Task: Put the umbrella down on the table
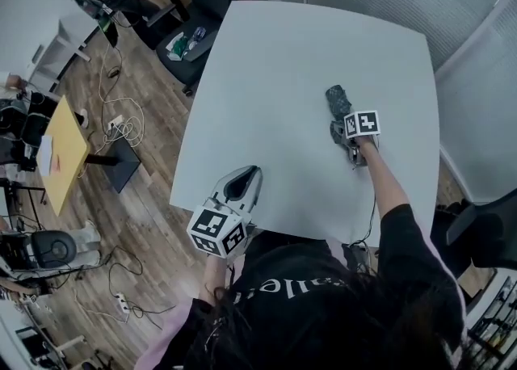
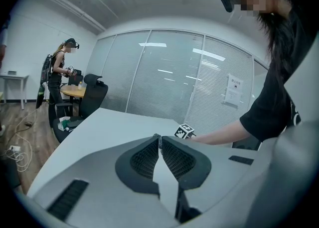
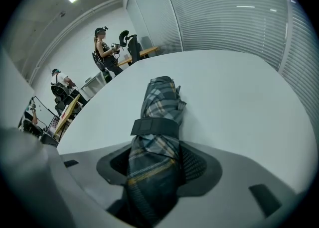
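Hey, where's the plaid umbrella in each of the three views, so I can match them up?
Head view: the umbrella is right of centre, over the table, at the tip of the right gripper.
Left gripper view: not visible; only the right gripper's marker cube shows, near the centre.
Right gripper view: dead centre, running up from between the jaws.
Shared landmark: the white table, in all three views.

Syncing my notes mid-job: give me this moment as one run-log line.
left tool: shut, empty | right tool: shut on umbrella | umbrella: folded, strapped, over table, contact unclear | release: not yet
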`<control>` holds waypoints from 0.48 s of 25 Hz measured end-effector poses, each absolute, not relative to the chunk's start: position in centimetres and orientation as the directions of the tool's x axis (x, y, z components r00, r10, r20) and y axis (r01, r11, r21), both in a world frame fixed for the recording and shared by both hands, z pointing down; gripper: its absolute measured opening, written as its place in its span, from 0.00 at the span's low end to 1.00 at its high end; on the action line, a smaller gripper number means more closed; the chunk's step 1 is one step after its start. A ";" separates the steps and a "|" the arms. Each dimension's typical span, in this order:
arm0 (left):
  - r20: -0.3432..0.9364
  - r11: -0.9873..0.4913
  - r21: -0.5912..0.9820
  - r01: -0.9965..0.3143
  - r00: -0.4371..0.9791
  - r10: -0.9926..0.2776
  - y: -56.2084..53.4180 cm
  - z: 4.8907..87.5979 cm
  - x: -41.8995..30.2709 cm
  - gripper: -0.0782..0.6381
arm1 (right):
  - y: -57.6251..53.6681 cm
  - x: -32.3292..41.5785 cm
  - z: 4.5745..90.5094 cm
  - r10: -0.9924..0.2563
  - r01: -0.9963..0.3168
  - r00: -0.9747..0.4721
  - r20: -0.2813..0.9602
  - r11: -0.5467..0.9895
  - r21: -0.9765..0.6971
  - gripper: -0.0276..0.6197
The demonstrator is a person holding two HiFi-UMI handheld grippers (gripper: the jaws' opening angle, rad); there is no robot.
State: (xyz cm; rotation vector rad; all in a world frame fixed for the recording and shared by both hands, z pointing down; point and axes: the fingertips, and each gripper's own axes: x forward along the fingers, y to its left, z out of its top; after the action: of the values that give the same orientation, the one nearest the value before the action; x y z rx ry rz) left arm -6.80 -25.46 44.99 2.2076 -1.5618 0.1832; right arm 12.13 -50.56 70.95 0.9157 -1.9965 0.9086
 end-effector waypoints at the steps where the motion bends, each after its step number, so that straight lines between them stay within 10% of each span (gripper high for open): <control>1: 0.347 -0.270 0.267 -0.925 0.354 -0.869 -25.5 45.1 -7.0 0.15 | -50.6 12.0 71.0 -0.296 -0.820 -0.471 0.831 0.495 -0.288 0.41; 12: 0.349 -0.287 0.277 -0.917 0.375 -0.859 -25.1 45.7 -7.0 0.15 | -49.6 12.0 69.6 -0.375 -0.832 -0.488 0.788 0.472 -0.291 0.49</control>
State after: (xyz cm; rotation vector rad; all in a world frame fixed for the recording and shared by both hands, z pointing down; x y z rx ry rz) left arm -6.99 -25.12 45.72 2.2124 -1.5365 0.1831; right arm 12.00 -49.64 69.57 0.9967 -2.0666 0.8999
